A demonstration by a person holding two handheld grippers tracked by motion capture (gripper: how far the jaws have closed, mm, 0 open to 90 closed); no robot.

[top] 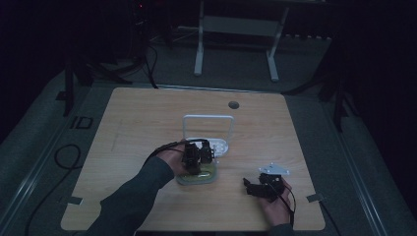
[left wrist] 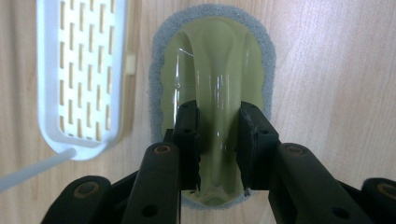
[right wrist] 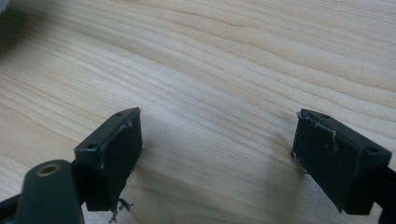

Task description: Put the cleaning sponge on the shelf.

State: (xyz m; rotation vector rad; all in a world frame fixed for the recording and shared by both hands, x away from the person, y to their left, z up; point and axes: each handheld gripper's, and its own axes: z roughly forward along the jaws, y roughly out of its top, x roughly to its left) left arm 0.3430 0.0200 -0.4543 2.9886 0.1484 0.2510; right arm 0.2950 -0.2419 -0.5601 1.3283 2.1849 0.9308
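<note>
Your left tongs (left wrist: 218, 140) are clamped on the raised green handle of the scrubbing pad (left wrist: 212, 56), one jaw on each side of it. The pad, with its grey foam edge, lies flat near the middle of the bench (top: 142, 113), just near of the white slotted rack (top: 209, 129). Your right tongs (right wrist: 217, 158) stand wide open and empty over bare wood at the near right of the bench, well apart from the pad.

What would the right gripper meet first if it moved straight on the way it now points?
Probably only the bare wooden table: the right gripper is open and angled down at it, with nothing between its jaws. Depth is hard to judge.
</note>
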